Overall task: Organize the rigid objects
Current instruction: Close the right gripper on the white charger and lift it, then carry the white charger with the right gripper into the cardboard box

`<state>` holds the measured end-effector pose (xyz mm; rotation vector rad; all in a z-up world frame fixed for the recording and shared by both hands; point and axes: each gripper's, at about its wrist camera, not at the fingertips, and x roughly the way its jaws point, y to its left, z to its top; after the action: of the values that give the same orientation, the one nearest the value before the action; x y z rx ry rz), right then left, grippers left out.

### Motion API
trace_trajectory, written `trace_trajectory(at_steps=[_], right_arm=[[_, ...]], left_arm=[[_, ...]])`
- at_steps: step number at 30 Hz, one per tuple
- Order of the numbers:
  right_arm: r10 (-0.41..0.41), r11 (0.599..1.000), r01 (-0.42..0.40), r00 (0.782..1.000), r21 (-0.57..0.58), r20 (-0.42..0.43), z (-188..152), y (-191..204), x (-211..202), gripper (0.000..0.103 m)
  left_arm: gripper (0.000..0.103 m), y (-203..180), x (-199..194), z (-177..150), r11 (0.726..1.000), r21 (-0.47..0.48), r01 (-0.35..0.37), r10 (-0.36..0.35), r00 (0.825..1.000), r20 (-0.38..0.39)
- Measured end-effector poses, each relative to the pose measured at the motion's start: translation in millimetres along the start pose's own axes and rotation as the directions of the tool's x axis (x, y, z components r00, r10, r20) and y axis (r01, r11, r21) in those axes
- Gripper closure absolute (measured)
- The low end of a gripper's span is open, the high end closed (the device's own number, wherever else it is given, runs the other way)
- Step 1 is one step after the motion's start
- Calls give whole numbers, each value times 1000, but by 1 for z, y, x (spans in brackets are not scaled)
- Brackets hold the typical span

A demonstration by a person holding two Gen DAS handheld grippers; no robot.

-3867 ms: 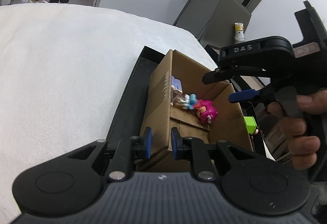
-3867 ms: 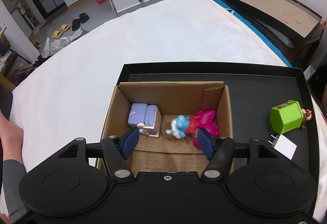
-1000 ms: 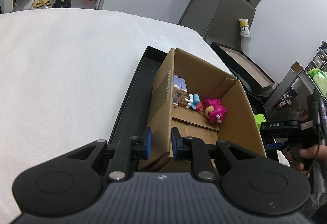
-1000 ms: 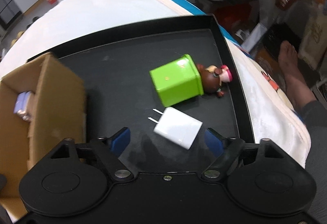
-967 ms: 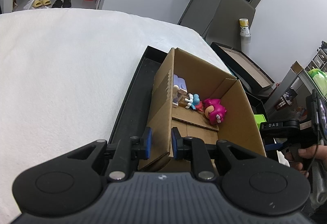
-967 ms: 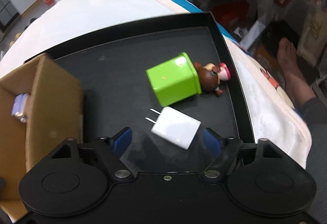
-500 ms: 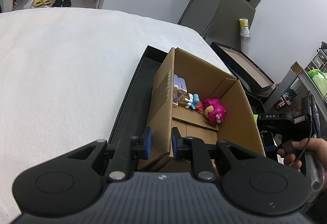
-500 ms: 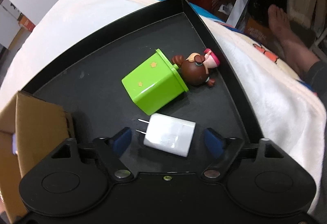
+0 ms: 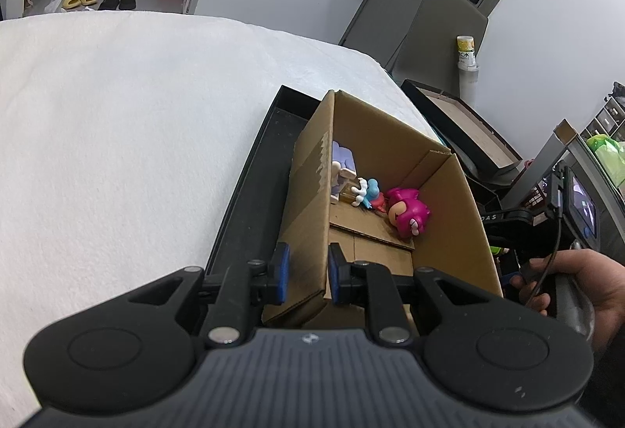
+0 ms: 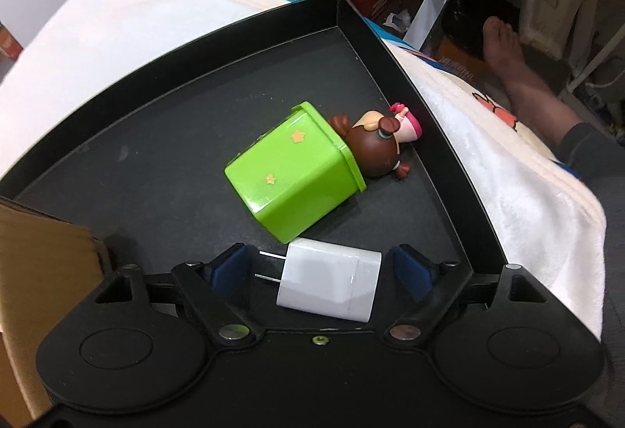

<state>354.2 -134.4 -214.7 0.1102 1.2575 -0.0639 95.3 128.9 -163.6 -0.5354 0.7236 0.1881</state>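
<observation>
The right gripper (image 10: 321,269) has dropped over the white plug-in wall charger (image 10: 330,284) on the black tray (image 10: 187,138), jaws unclenched, astride it. The left gripper (image 9: 305,273) clamps the brown cardboard box (image 9: 308,193) wall. "DAS" lettering is probably partly hidden.

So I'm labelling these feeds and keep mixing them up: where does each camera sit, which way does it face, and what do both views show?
Left wrist: sits on the left tool, angled down at the cardboard box, shut on its wall; a hand shows at right.
Right wrist: sits on the right tool, facing steeply down at the white charger between open pads; a foot shows.
Shared: the black tray and the box.
</observation>
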Motion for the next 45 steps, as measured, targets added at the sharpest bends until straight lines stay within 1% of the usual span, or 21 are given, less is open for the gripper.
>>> trace_trajectory(at_steps=[3,4,7,11,18,32,45], right_arm=[[-6,1000,6,1000,-10,8,1,0,1,21],[-4,1000,4,1000,-12,5,1,0,1,24],[5,1000,-5,1000,-29,-1,-1,2,-7,39],[38,999,-38,999,-17,-35,-4,-2,-15,39],[68,996,-69,998,-48,-14,-12,-13,-33,39],[125,984,-116,990,-132,66,-22,-18,-87,39],[165,965,-131,977,-227,135,-31,-2,-133,39]], left_arm=[[84,0,0,0,1000,0,0,0,1000,0],[84,1,0,0,1000,0,0,0,1000,-1],[84,0,0,0,1000,-1,-1,1,1000,-1],[84,1,0,0,1000,0,0,0,1000,0],[84,0,-1,-1,1000,4,-5,5,1000,2],[84,0,-3,-1,1000,6,2,-2,1000,5],[84,0,-6,-1,1000,14,10,-10,1000,4]])
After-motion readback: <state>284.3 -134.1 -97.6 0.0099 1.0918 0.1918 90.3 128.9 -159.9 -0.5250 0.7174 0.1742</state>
